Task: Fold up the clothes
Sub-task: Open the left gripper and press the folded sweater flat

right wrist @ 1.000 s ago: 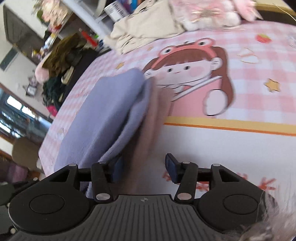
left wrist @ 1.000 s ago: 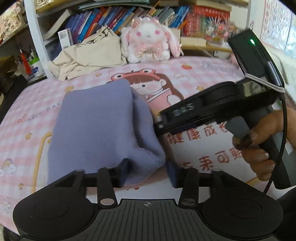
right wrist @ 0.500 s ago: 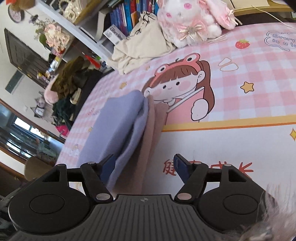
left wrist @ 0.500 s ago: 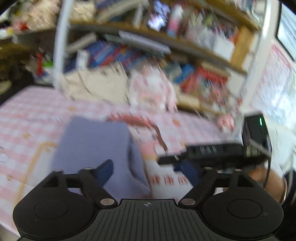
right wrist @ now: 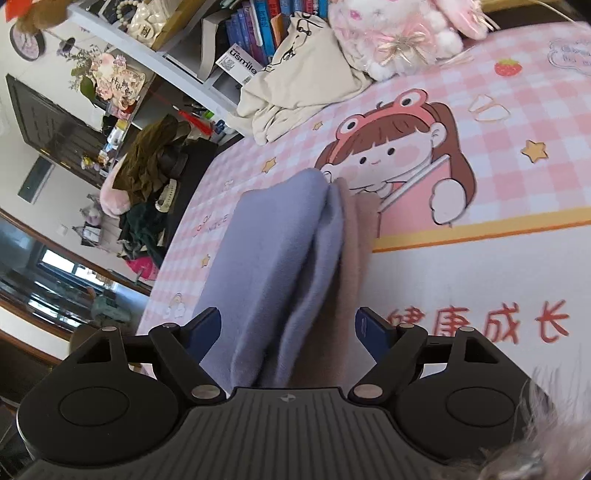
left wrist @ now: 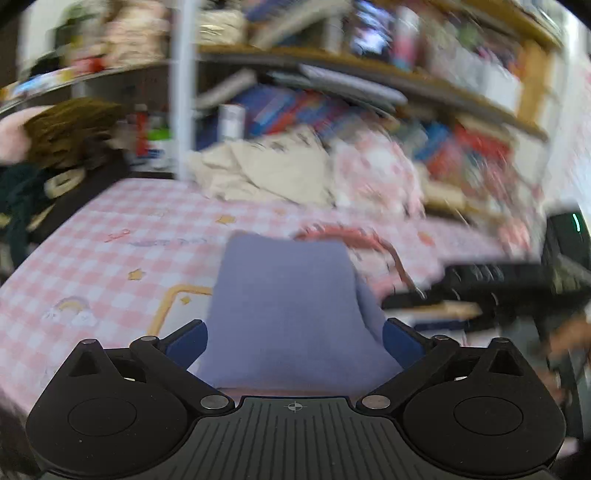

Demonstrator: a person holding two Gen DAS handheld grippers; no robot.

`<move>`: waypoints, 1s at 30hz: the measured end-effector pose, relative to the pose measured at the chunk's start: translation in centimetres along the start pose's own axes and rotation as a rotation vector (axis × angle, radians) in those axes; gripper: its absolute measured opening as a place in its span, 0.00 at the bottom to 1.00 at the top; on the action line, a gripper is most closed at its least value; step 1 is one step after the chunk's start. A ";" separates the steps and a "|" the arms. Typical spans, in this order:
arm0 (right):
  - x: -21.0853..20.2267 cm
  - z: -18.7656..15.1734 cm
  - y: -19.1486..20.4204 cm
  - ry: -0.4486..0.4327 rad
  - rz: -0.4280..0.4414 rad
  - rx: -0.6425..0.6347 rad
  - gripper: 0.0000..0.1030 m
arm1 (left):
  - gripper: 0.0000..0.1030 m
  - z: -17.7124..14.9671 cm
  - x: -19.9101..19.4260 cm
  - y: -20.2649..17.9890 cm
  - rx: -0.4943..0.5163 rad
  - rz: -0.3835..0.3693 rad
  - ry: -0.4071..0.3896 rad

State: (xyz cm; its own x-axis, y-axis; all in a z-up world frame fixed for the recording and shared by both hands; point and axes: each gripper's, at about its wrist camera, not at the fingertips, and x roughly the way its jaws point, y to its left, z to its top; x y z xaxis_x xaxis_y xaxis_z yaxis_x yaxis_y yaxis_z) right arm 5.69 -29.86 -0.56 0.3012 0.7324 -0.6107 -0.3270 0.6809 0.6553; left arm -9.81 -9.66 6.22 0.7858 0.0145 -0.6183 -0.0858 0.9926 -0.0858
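Pink cartoon mat (right wrist: 517, 258), lower right: red "健康成长". White box (right wrist: 242, 64) on shelf, upper centre: "usmile".

You are in a lived-in home, most likely a child's room or family room. You work over a pink checked mat (right wrist: 517, 122) printed with a cartoon girl in a frog hat, stars and red Chinese characters. Behind the mat, a bookshelf (right wrist: 258, 22) holds packed rows of books, and a pink-and-white plush rabbit (right wrist: 391, 33) sits at the mat's far edge, just beside a crumpled cream garment (right wrist: 303, 77). Left of the mat, loose clothes lie heaped (right wrist: 147, 177), with a dark cabinet (right wrist: 48, 125) and a flower ornament (right wrist: 110, 77) beyond. The left wrist view is blurred, yet shows the same shelves (left wrist: 332, 74).
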 end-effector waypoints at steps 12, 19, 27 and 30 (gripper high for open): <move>4.9 0.1 3.2 -0.003 -0.148 -0.040 0.73 | 0.64 1.7 4.5 1.8 0.199 -0.159 0.057; 6.1 -0.6 5.7 -0.023 -0.227 -0.254 0.16 | 0.47 1.1 7.2 2.7 0.222 -0.192 0.128; 5.0 -3.5 6.4 -0.126 -0.290 -0.377 0.22 | 0.54 -0.1 9.8 2.6 0.281 -0.205 0.191; 5.2 -2.0 2.6 -0.059 -0.221 -0.128 0.23 | 0.58 -0.7 9.5 1.0 0.390 -0.167 0.178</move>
State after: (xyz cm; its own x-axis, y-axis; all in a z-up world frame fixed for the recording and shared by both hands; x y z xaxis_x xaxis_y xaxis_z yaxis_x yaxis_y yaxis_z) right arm 4.62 -24.28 -2.95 0.4288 0.5669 -0.7034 -0.3564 0.8216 0.4449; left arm -2.85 -8.58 -0.24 0.6486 -0.1364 -0.7488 0.2966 0.9513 0.0836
